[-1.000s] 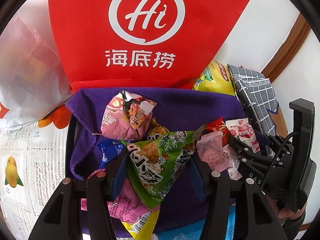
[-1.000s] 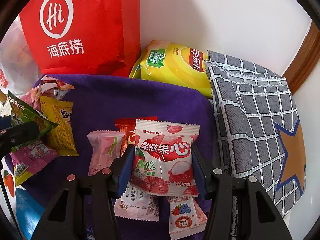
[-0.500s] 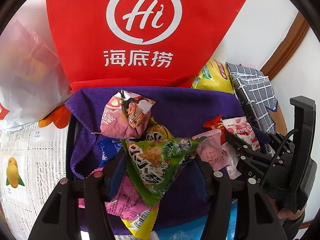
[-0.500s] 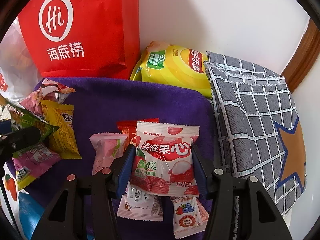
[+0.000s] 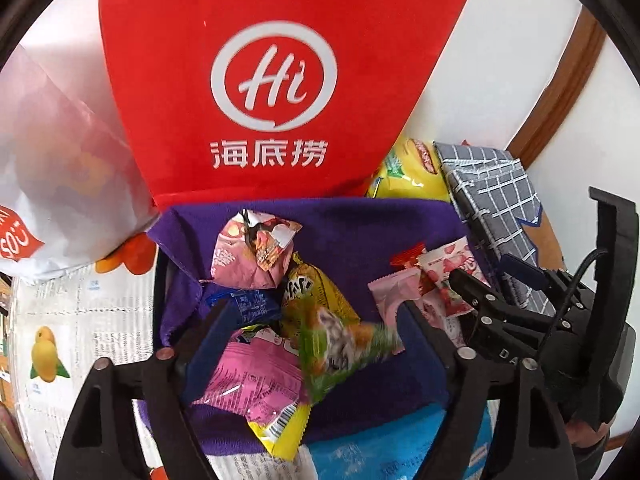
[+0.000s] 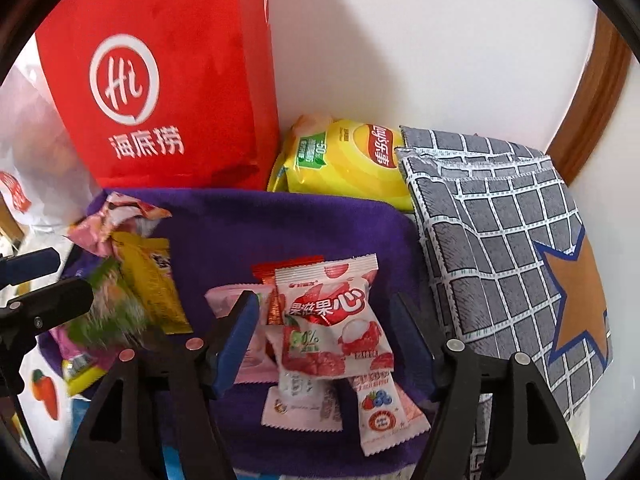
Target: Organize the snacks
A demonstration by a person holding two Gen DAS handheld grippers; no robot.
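My left gripper (image 5: 316, 336) jaws are opening, a blurred green crinkly packet (image 5: 344, 348) loose between them over the fuzzy purple cloth (image 5: 352, 228). My right gripper (image 6: 326, 332) jaws are opening too, the glossy white-and-red lychee packet (image 6: 336, 316) between them, not pinched. Stiff red paper bag (image 6: 160, 80), puffy yellow chip bag (image 6: 348, 160), grey checked fabric pouch (image 6: 500, 240) behind; white wall, wood trim.

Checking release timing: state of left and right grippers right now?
Left gripper: jaws opening, pads clear of the blurred green snack packet between them.
Right gripper: jaws opening, lychee candy packet between them, not gripped.
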